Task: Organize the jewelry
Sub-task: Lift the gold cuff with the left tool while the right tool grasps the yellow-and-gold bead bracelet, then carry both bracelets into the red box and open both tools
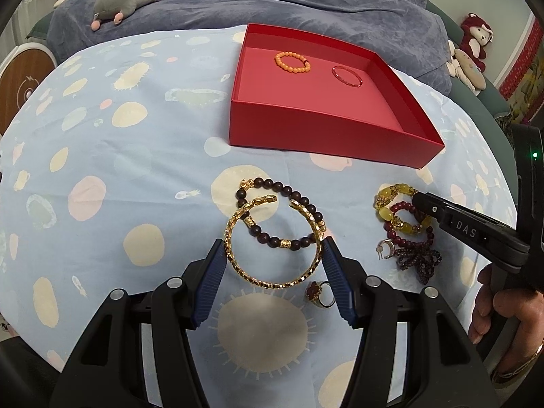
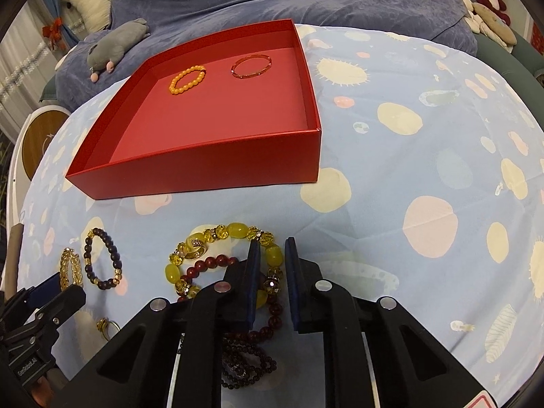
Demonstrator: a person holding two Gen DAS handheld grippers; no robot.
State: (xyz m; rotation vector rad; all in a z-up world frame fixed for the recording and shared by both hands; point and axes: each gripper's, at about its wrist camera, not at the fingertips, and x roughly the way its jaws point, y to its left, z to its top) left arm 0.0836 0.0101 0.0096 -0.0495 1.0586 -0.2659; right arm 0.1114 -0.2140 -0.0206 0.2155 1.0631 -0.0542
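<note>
A red box (image 1: 326, 132) (image 2: 204, 166) holds an orange bead bracelet (image 1: 292, 62) (image 2: 187, 79) and a thin red bangle (image 1: 346, 75) (image 2: 251, 66). My left gripper (image 1: 273, 250) is shut on a gold bangle (image 1: 272, 280) (image 2: 69, 268), pads on both sides, above a dark bead bracelet (image 1: 289, 217) (image 2: 102, 260). My right gripper (image 2: 271, 244) (image 1: 421, 200) is open over a yellow bead bracelet (image 2: 238, 231) (image 1: 397, 209), one finger inside its loop. Dark red beads (image 2: 272, 316) (image 1: 418, 255) lie beneath. A gold ring (image 1: 321, 294) (image 2: 107, 326) lies near the left gripper.
The blue patterned cloth (image 1: 102, 170) (image 2: 425, 170) covers a round table. A small silver ring (image 1: 386, 248) lies beside the red beads. A blue blanket with a grey plush toy (image 1: 125, 0) (image 2: 115, 42) lies behind the table.
</note>
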